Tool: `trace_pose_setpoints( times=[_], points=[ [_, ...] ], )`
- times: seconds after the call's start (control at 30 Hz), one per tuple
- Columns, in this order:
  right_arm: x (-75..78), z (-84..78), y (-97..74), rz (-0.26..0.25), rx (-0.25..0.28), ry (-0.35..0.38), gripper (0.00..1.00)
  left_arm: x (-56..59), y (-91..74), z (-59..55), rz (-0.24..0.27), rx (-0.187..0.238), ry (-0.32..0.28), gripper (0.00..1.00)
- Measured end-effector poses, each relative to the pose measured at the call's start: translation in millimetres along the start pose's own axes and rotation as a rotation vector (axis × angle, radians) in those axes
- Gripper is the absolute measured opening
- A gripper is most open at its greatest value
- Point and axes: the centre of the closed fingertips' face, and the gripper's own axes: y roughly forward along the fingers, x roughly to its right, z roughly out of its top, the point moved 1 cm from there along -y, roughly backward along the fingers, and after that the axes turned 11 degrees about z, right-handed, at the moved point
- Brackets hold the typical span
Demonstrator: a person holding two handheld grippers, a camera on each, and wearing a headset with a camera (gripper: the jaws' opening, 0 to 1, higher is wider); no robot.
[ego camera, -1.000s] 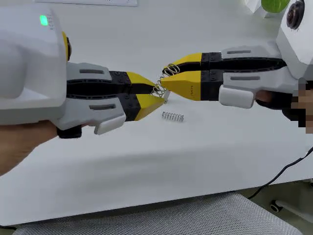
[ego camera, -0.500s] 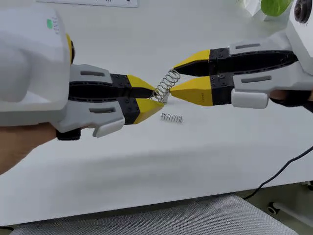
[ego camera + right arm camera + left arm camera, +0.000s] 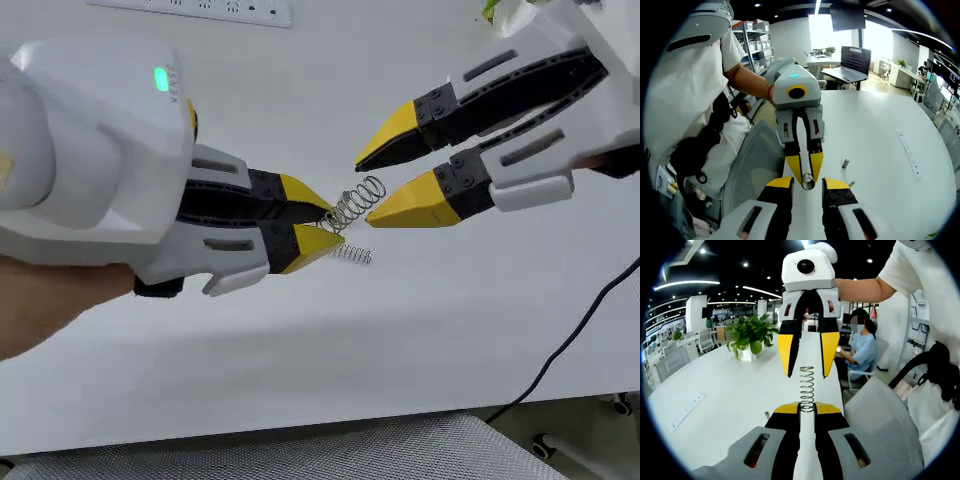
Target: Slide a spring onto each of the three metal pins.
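Observation:
My left gripper [image 3: 325, 222] is shut on the near end of a steel spring [image 3: 355, 203], which sticks out straight from its yellow tips above the white table. I cannot tell whether a pin runs inside the coils. My right gripper [image 3: 367, 192] faces it from the upper right, open, its fingers on either side of the spring's free end and apart from it. In the left gripper view the spring [image 3: 806, 390] rises toward the open right gripper [image 3: 807, 372]. The right gripper view looks at the spring [image 3: 807, 181] end-on. A second spring [image 3: 352, 254] lies on the table below.
Two small metal pieces [image 3: 845, 163] [image 3: 851, 185] lie on the white table [image 3: 300, 330] beyond the jaws. A power strip [image 3: 200, 8] sits at the far edge, a black cable [image 3: 580, 330] hangs at the right, and a mesh chair [image 3: 300, 450] is under the near edge.
The right gripper has opened, let go of the spring and drawn back up and to the right. The spring stays in the shut left gripper.

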Motion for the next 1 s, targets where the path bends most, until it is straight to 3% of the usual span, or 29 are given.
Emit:
trace_pose_setpoints(
  times=[0.37, 1.0],
  points=[
    [0.1, -5.5, 10.7, 0.054, -0.105, -0.034, 0.16, 0.8, 0.6, 2.4, 0.003, 0.008, 0.007, 0.06],
    [0.6, -7.5, 14.8, 0.061, -0.132, -0.047, 0.07, 1.3, 0.2, 3.7, 0.01, 0.022, -0.012, 0.06]
  ],
)
